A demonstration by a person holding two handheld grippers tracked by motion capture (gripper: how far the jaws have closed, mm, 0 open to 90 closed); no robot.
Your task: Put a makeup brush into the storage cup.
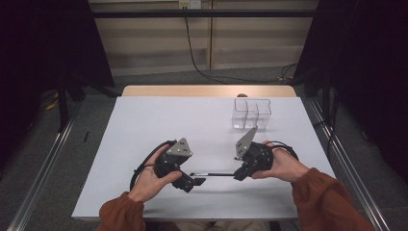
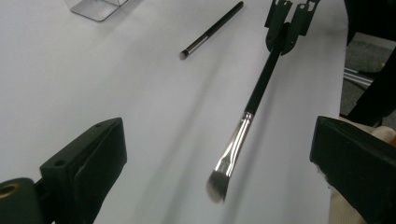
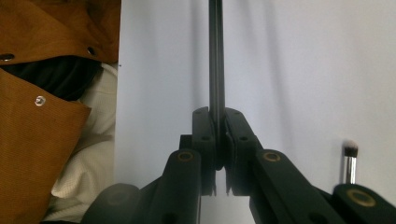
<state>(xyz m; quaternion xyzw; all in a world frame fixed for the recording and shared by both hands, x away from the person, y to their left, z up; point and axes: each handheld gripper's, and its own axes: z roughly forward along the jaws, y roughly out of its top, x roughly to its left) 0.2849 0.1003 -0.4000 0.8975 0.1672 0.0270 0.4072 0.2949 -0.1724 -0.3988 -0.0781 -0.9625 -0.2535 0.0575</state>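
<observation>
A makeup brush (image 2: pixel 254 100) with a black handle, silver ferrule and dark bristles hangs just above the white table (image 1: pixel 159 120). My right gripper (image 3: pixel 215 116) is shut on its handle end, also seen as the right gripper (image 2: pixel 283 25) farther off. The brush (image 1: pixel 214 174) points left toward my left gripper (image 1: pixel 198 182). In the left gripper view, my left gripper (image 2: pixel 218 140) is wide open, with the bristle end between its jaws and touching neither. A second, thinner brush (image 2: pixel 212 30) lies on the table beyond; its pale tip (image 3: pixel 350 148) shows beside my right gripper.
A clear plastic organizer (image 1: pixel 251 114) with several compartments stands at the back right of the table. The person's rust-coloured sleeves (image 1: pixel 320 195) come in from the front edge. A wooden strip (image 1: pixel 207 90) borders the far edge.
</observation>
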